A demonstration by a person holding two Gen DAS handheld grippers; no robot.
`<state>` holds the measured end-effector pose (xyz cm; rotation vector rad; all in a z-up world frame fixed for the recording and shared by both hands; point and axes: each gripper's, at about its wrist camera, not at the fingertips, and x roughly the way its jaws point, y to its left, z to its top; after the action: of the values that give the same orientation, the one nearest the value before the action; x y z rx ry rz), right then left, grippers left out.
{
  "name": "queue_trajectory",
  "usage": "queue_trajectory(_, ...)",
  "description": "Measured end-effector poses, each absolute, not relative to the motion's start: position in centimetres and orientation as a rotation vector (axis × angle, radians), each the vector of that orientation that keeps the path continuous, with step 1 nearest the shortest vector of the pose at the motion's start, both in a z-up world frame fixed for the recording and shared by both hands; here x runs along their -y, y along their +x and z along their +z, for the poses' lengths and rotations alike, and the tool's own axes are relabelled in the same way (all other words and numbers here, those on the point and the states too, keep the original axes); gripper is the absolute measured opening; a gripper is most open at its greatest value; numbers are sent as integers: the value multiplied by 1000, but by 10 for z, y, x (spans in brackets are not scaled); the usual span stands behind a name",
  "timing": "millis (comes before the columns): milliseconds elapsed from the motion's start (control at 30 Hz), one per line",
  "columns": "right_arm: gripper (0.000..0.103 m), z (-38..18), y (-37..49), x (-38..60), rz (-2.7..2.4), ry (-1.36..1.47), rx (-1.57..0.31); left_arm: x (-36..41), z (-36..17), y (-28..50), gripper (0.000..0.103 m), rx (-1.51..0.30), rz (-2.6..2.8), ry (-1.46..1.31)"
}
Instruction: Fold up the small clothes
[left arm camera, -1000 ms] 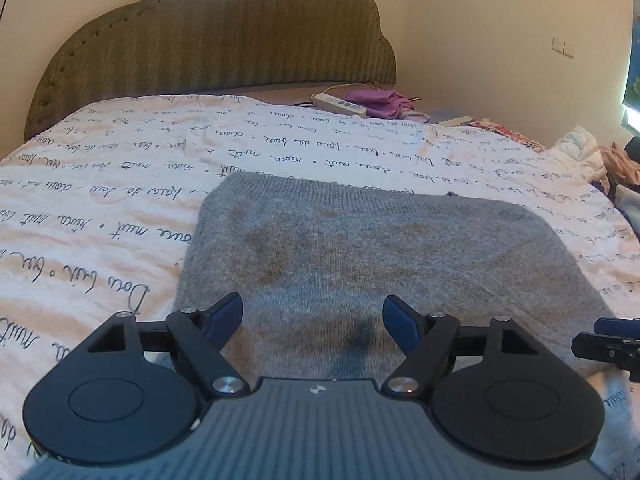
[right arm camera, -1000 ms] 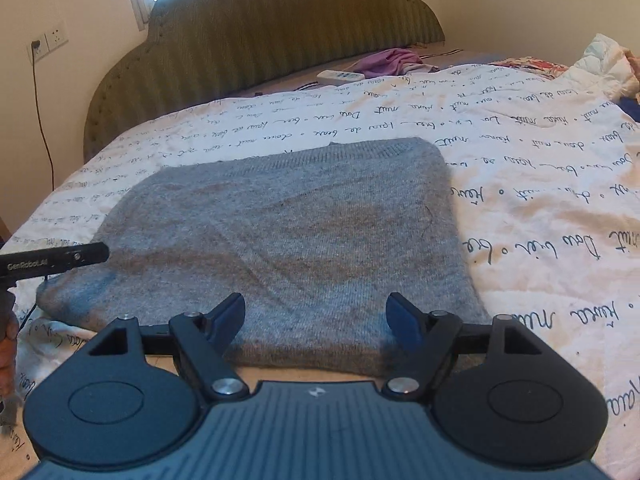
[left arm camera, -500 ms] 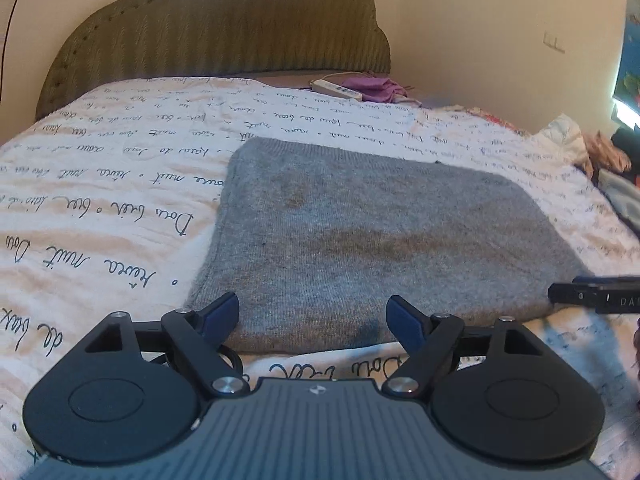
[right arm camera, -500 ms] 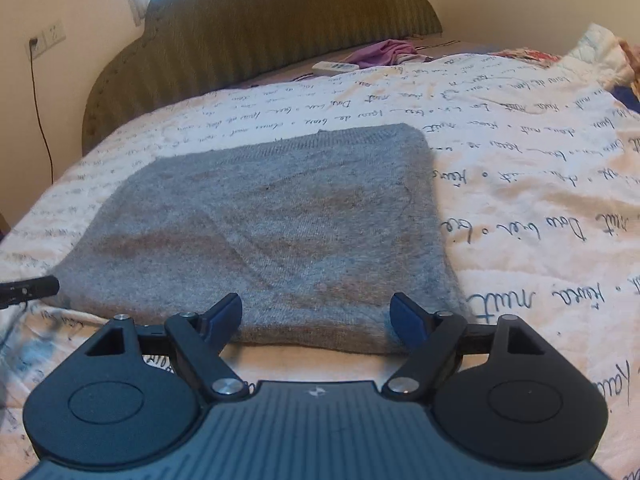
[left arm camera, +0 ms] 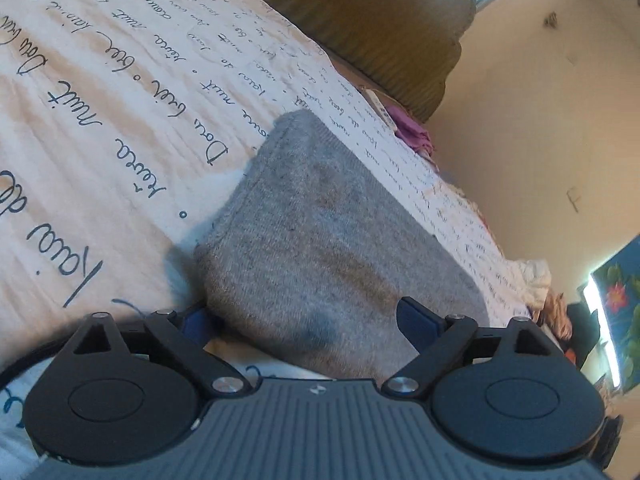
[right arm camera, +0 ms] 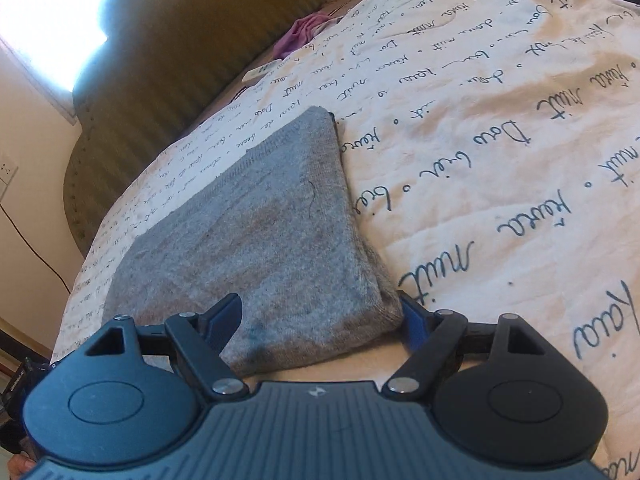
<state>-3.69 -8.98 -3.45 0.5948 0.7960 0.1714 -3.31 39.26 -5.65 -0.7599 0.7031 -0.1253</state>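
A folded grey knit garment (left arm camera: 328,232) lies flat on the script-printed bedsheet (left arm camera: 100,120). My left gripper (left arm camera: 306,320) is open and tilted, and its blue-padded fingers straddle the garment's near left corner. In the right wrist view the same garment (right arm camera: 256,240) runs away from me. My right gripper (right arm camera: 320,318) is open too, with the near right corner between its fingers. Neither gripper has closed on the fabric.
An olive padded headboard (left arm camera: 380,12) stands at the far end of the bed. A white remote (left arm camera: 378,104) and a purple cloth (left arm camera: 412,134) lie near it. Loose clothes (left arm camera: 536,280) are piled at the bed's far right. The bedsheet (right arm camera: 500,140) to the garment's right is bare.
Both grippers have moved forward from just short of the garment's near edge onto its two near corners. Each has rolled sideways, so both views are now tilted.
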Motion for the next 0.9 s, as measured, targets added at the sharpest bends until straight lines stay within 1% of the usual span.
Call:
queue_trajectory(67,81,-34,-34,87,176,572,-801,-394,-57,-26,71,-707,-103,-794)
queue_trajectory(100,81,-33,-34,87,175,563,-798,-396,-58,-24,43,-718,-87,-801)
queue_trajectory(133,81,-32,-35,89,170,563,-790,-397,-61,-22,18,-736,-75,-807)
queue_trajectory(200,81,-27,-39,92,133,558,-761,-403,-68,-20,10,-772,-58,-836)
queue_trajectory(300,82,-12,-38,96,83,510,-704,-400,-64,-24,9,-757,-44,-788)
queue_trajectory(333,82,-5,-35,94,77,485,-689,-396,-60,-26,7,-744,-34,-752)
queue_trajectory(433,82,17,-15,77,152,432,-682,-367,-41,-30,5,-668,-37,-523)
queue_trajectory(500,82,30,9,48,271,394,-730,-340,-32,-32,5,-610,-54,-325)
queue_trajectory(533,82,33,21,30,342,373,-766,-329,-31,-32,5,-600,-70,-271)
queue_trajectory(667,82,38,64,-58,625,300,-915,-309,-35,-33,5,-592,-89,-174)
queue_trajectory(900,82,44,112,-205,829,-4,-1043,-305,-41,-35,5,-578,-88,-106)
